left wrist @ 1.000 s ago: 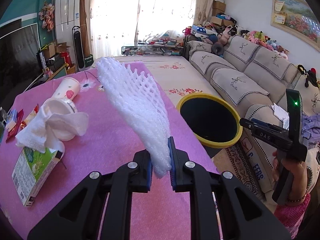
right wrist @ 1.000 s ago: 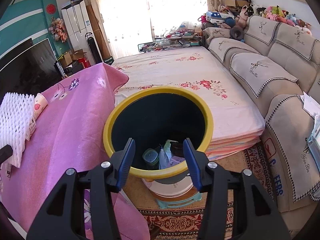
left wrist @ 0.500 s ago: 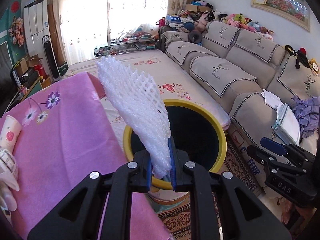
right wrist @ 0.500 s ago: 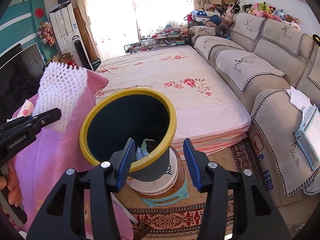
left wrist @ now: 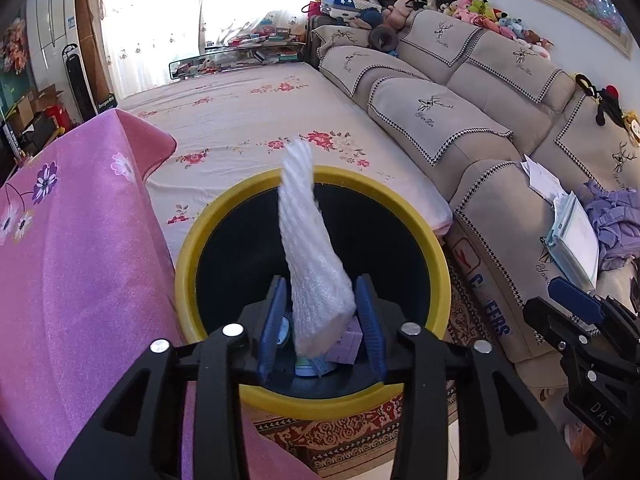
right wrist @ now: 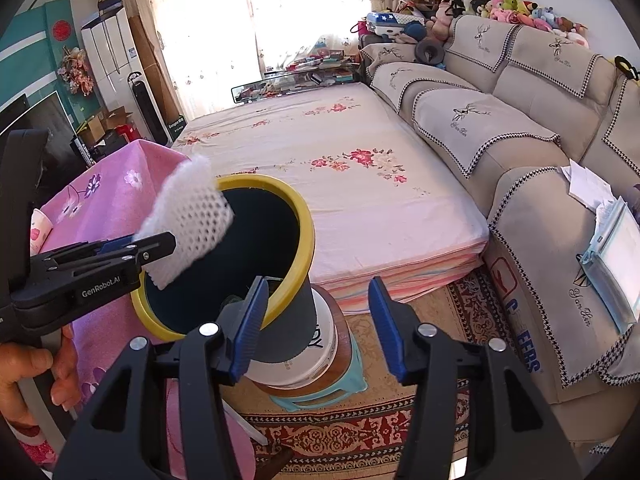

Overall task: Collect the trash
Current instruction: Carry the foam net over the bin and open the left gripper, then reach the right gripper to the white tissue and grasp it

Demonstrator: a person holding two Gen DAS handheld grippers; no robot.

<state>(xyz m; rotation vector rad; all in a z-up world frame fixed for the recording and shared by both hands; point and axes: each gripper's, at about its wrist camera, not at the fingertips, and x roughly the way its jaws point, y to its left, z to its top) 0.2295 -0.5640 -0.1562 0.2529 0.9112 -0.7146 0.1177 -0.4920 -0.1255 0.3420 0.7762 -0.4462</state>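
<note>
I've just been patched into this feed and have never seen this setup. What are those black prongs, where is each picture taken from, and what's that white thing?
No robot here: a person holds a handheld clamp tool in each hand, each with a camera looking along its two blue-padded fingers. One picture looks out from the left tool, the other from the right tool. The white thing is a foam net sleeve, the kind wrapped around fruit. The left tool's fingers are parted around it, directly above the yellow-rimmed bin, so it looks released. The bin, already holding some trash, stands beside a table with a pink cloth. The right tool is open and empty.
</note>
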